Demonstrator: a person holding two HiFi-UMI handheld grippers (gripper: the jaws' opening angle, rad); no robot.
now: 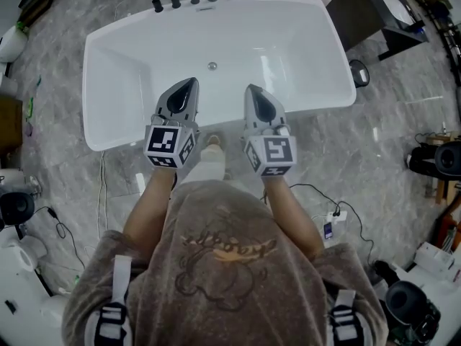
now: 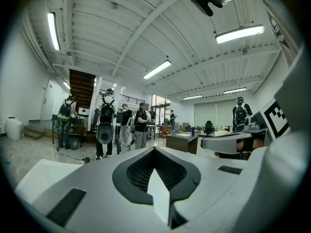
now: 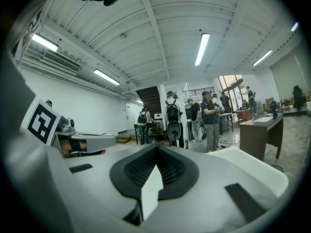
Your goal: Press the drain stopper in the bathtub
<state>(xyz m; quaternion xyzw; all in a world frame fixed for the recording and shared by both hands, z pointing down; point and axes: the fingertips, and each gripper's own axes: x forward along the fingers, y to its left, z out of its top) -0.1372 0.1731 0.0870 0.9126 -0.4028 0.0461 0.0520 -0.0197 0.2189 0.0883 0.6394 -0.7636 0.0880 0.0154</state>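
Observation:
In the head view a white bathtub lies on the marble floor. Its small round metal drain stopper sits on the tub floor near the far side. My left gripper and right gripper hover side by side over the near rim, both well short of the stopper. Each points level across the room, so the stopper is hidden in both gripper views. The left gripper has its jaws closed together on nothing. The right gripper is likewise shut and empty.
Dark tap knobs and a spout line the tub's far rim. A dark cabinet stands at the tub's right end. Cables and a power strip lie on the floor at right. Several people stand across the room.

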